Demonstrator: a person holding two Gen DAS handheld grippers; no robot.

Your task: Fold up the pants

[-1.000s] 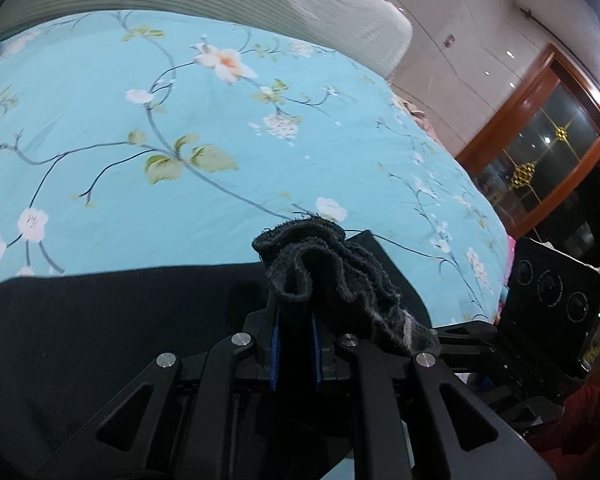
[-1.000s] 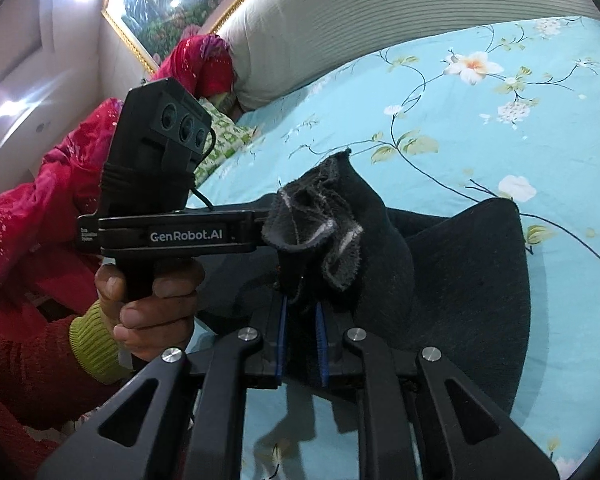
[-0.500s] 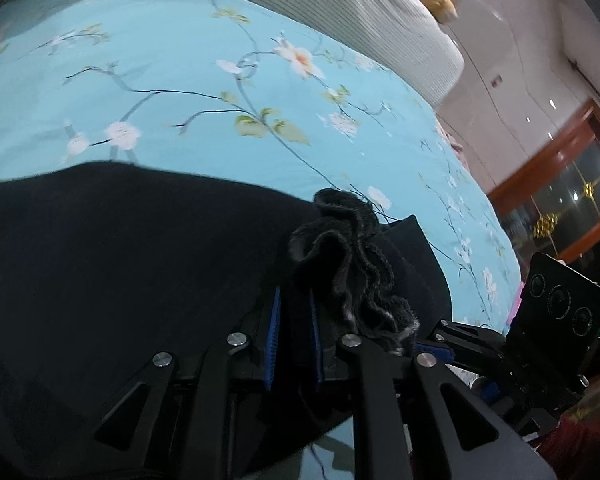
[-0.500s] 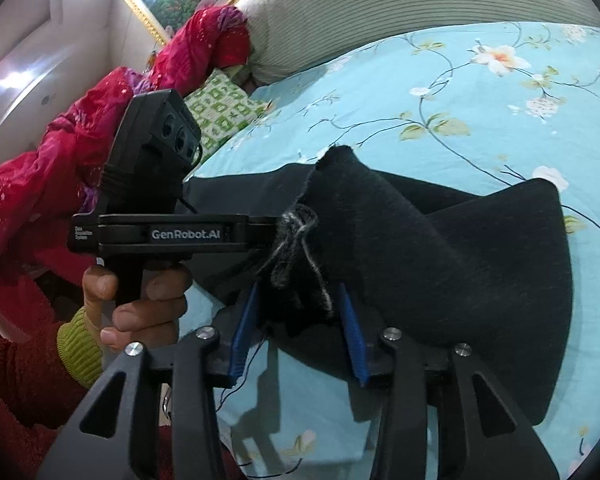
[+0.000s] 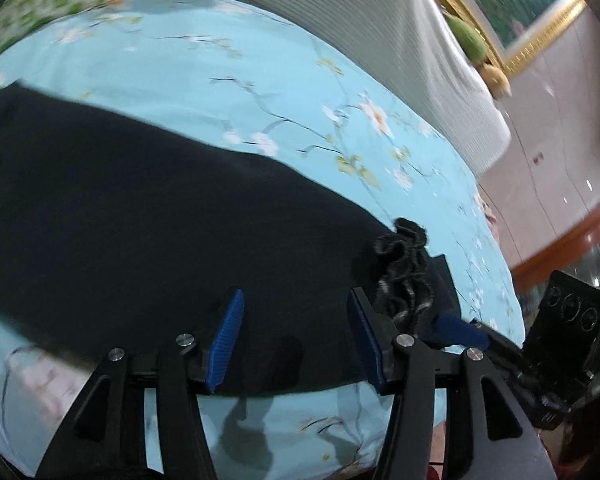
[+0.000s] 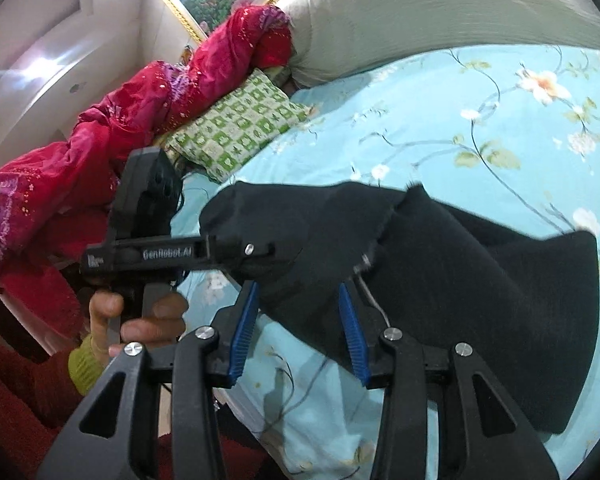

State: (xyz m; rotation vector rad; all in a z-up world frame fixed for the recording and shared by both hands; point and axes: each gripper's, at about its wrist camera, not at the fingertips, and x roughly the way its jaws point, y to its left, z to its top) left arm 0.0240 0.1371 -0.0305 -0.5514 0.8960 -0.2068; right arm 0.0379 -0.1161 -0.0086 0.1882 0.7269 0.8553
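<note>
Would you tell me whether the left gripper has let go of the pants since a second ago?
Yes. The left gripper was clamped on the bunched hem and now stands open over the black pants, lying on the floral sheet.

"GenRobot.AI" stands on the left gripper (image 6: 236,254) side bar.

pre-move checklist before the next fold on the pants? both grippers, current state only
1. Left gripper open, fingers apart, nothing pinched: ok.
2. Right gripper open, fingers apart: ok.
3. Pants lying on the bedsheet: ok.
4. Folded layer flat: not ok; one edge stands raised in a ridge.
5. Frayed hem clear of the left fingers: cannot tell, it sits right beside one.
6. Loose thread clear of the right fingers: not ok; it trails beside one.
</note>
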